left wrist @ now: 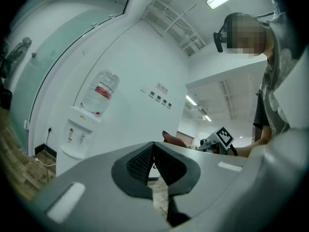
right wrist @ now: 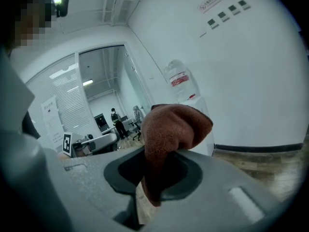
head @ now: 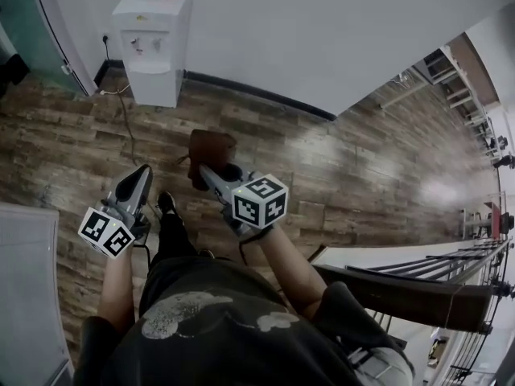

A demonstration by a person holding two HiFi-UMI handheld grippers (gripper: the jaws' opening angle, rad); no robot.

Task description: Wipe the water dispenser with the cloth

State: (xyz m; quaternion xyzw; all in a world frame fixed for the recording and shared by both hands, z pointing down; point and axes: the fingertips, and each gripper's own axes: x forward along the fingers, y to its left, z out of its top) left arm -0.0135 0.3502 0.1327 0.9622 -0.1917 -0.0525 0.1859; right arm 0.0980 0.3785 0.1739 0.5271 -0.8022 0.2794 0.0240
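Observation:
A white water dispenser [head: 153,43] with a bottle on top stands against the wall, well ahead of me; it also shows in the left gripper view [left wrist: 77,137] and, partly hidden by the cloth, in the right gripper view [right wrist: 203,129]. My right gripper [head: 211,170] is shut on a brown cloth [head: 211,153], whose bunched end sticks out past the jaws [right wrist: 169,134]. My left gripper [head: 138,175] hangs beside it, shut and empty, its pads [left wrist: 145,161] pressed together. Both grippers are held over the floor, apart from the dispenser.
Wood-plank floor [head: 346,175] lies between me and the dispenser. A power cord [head: 125,111] trails from a wall socket left of the dispenser. A glass partition [head: 24,30] is at the far left, and a stair railing [head: 434,288] at the right. People stand far off in an office [right wrist: 116,122].

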